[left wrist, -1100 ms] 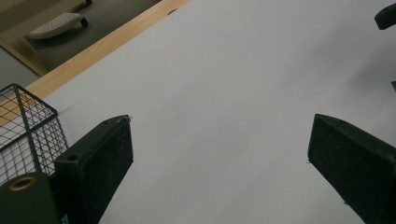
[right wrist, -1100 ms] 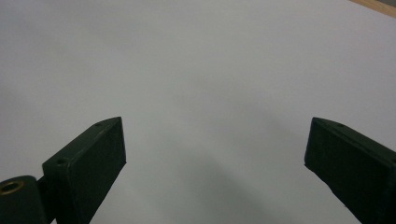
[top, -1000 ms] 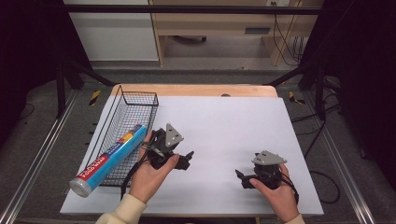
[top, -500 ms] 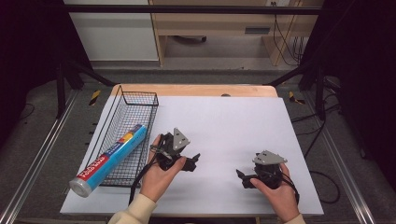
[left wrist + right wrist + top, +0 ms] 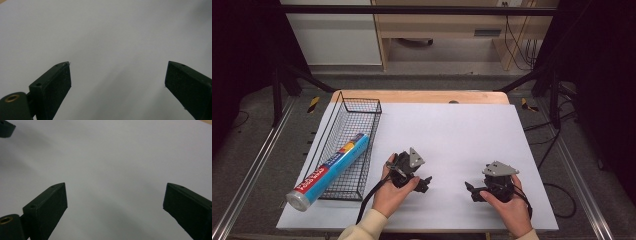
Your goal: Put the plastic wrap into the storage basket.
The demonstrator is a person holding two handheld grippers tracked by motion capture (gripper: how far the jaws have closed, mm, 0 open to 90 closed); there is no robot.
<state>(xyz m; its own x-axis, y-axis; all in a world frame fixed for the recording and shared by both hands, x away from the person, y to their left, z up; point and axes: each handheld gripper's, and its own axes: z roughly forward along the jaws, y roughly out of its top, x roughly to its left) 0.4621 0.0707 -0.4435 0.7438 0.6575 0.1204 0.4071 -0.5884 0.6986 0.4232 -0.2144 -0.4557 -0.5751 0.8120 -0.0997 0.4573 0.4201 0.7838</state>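
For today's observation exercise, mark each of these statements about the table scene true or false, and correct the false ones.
1. The food wrap box lies in the wire basket. True, with one end sticking out past the near rim.
2. The left gripper is shut on the box. False: its jaws stand wide apart over bare white tabletop.
3. The right gripper holds nothing. True.
4. The basket sits at the table's right edge. False: it is at the left.

Lettering on the foil roll (image 5: pixel 328 171) too small to be read. Both forearms cut off by the bottom edge in the high view. Right tongs (image 5: pixel 115 202) jaw clipped at the frame's right edge; counter (image 5: pixel 112 157) surface blurred.
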